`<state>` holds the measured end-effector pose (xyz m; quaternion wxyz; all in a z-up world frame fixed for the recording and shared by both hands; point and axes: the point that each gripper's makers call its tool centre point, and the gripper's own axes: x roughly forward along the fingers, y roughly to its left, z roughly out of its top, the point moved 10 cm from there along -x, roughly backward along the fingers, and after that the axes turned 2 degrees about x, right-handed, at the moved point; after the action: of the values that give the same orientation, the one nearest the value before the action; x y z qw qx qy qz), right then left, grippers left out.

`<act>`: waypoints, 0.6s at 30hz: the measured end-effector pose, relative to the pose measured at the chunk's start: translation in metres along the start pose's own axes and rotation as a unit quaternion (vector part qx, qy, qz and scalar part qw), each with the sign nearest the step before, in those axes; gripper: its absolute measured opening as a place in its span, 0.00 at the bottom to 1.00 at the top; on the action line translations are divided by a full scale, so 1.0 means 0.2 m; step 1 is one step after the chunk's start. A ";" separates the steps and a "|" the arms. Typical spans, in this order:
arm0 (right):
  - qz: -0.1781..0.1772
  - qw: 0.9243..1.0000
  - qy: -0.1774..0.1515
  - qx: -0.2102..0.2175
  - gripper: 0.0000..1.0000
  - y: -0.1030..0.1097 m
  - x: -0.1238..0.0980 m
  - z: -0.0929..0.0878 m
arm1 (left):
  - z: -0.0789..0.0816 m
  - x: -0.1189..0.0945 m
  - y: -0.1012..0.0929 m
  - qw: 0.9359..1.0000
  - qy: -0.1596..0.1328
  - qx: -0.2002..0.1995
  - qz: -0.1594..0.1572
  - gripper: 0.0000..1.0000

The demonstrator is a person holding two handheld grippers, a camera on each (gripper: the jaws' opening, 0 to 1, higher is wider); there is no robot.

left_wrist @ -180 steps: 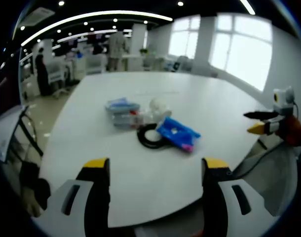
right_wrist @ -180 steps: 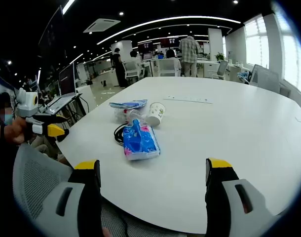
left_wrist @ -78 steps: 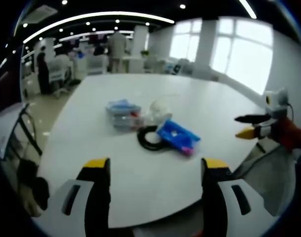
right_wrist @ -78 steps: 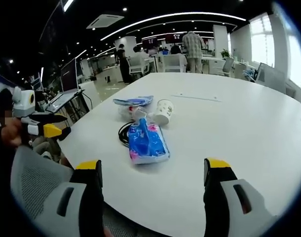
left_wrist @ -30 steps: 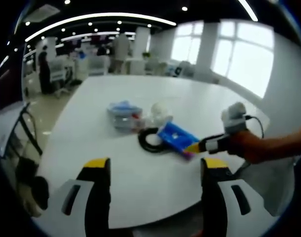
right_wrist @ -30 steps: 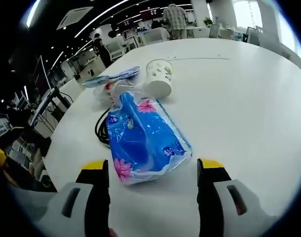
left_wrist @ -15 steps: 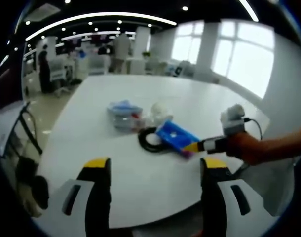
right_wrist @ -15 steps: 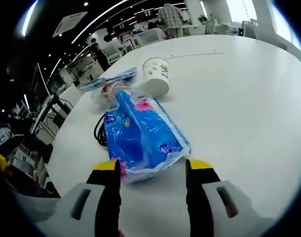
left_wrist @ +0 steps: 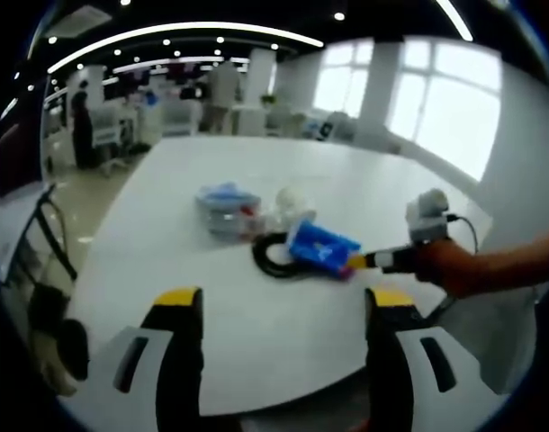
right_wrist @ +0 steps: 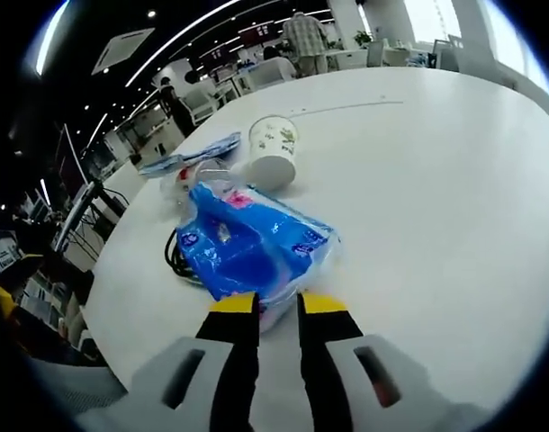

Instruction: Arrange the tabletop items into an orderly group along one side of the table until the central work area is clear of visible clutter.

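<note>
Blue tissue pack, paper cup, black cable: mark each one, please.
Blue tissue pack (right_wrist: 247,247), right gripper view, top face.
Paper cup (right_wrist: 273,155), right gripper view, side wall.
Black cable (left_wrist: 273,259), left gripper view, near loop.

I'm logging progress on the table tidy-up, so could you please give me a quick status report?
Right gripper shut on blue tissue pack. Left gripper open, hanging back. Paper cup and black cable crowd the pack.
</note>
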<state>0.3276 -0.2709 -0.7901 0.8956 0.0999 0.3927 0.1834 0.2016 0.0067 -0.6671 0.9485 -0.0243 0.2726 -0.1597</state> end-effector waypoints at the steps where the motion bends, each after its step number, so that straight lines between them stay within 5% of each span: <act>1: 0.000 1.000 -0.001 -0.001 0.12 0.00 0.00 0.00 | 0.00 0.00 0.00 1.000 0.000 0.000 0.000 0.70; 8: 0.002 1.000 -0.005 -0.011 0.02 -0.03 -0.03 0.01 | 0.00 0.00 0.00 1.000 0.000 0.000 0.000 0.70; 18: 0.004 0.999 -0.028 -0.017 0.01 -0.09 -0.09 0.11 | 0.00 0.00 -0.01 1.000 0.001 0.001 0.000 0.69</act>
<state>0.3367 -0.2944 -0.7694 0.9071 0.0909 0.3642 0.1905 0.2006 0.0055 -0.6671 0.9482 -0.0229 0.2733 -0.1606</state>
